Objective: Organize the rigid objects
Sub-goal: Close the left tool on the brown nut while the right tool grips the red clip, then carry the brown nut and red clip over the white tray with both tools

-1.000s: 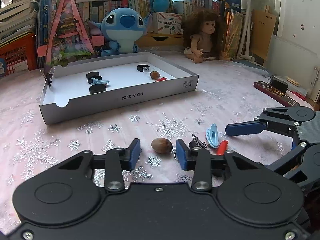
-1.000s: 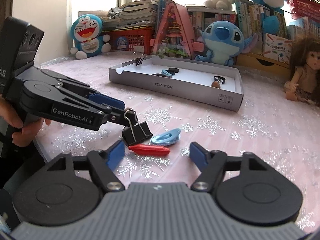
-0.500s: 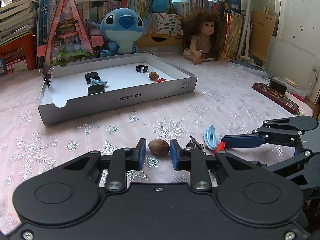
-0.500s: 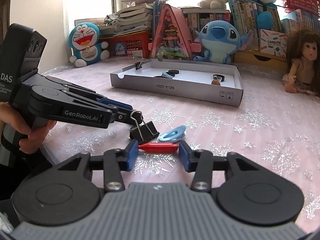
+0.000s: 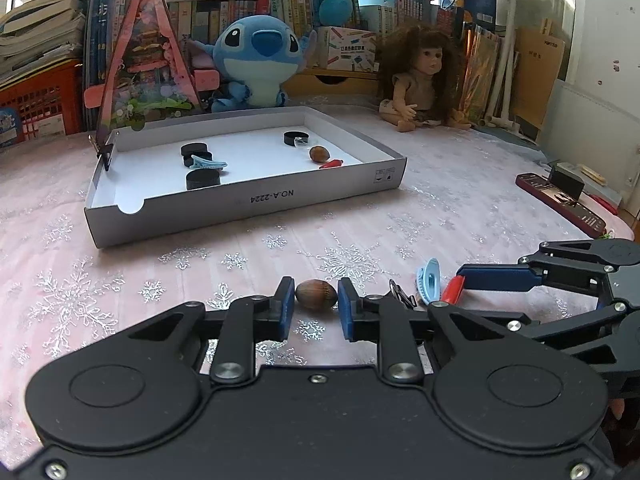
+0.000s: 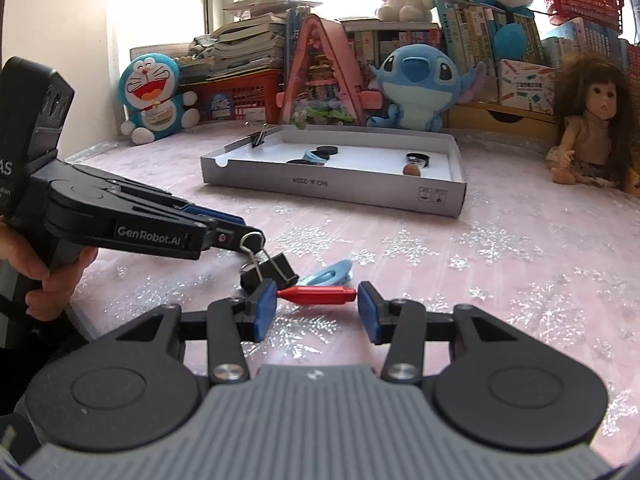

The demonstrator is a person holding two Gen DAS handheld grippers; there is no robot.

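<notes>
A brown nut (image 5: 316,295) lies on the pink snowflake cloth with my left gripper (image 5: 315,304) shut on it, both blue pads touching its sides. My right gripper (image 6: 316,308) is shut on a red pointed stick (image 6: 318,295), gripped end to end. In the left wrist view the stick (image 5: 452,290) shows under a right finger (image 5: 500,278). A black binder clip (image 6: 270,274) and a light blue hair clip (image 6: 328,274) lie just behind the stick. The left gripper (image 6: 236,234) comes in from the left, and the nut is hidden there.
A white cardboard tray (image 5: 240,204) stands further back, holding black discs, a blue clip, a nut and a red stick, with a binder clip on its left rim. Behind it are plush toys, a doll (image 5: 420,80) and books. A dark remote (image 5: 560,200) lies at the right.
The left jaws drew in from beside the nut until they touched it. The right jaws narrowed from wide apart onto the red stick's ends. Neither hand shifted.
</notes>
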